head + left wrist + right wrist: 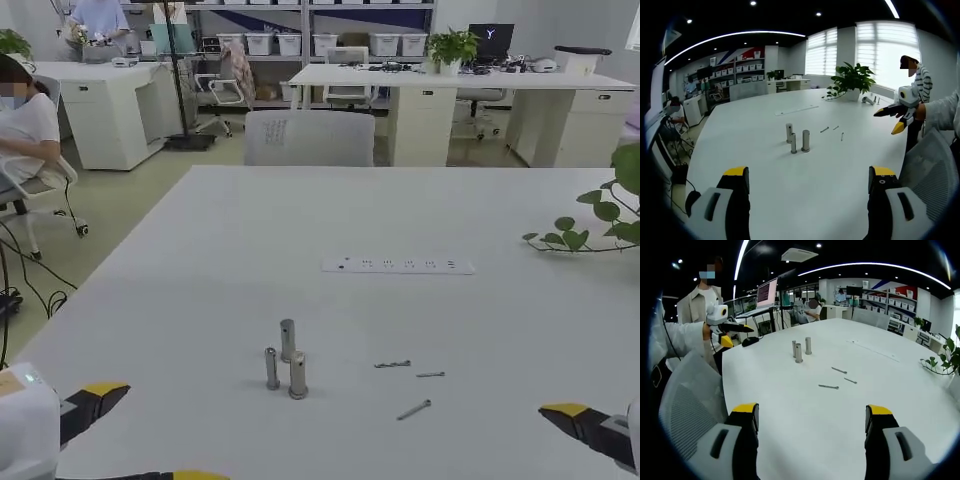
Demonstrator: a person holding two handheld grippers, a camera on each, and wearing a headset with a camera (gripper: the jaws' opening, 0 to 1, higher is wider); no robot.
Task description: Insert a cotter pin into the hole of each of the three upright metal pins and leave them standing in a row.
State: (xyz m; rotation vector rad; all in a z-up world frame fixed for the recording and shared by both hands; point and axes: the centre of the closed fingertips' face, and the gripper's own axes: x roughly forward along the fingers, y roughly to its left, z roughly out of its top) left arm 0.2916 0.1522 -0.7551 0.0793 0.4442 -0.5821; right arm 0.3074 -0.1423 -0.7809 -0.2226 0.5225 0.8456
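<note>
Yellow-tipped left gripper and right gripper gape wide, empty; nothing seems started, so next comes pinching a thin steel cotter pin lying near three upright grey metal pins.

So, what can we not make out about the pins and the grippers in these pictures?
Holes in the three metal pins: too small to see in all three views.
Cotter pins: too thin in every view to tell their shape or split ends.
Left gripper and right gripper: the head view's edges cut off all but their jaw tips.
</note>
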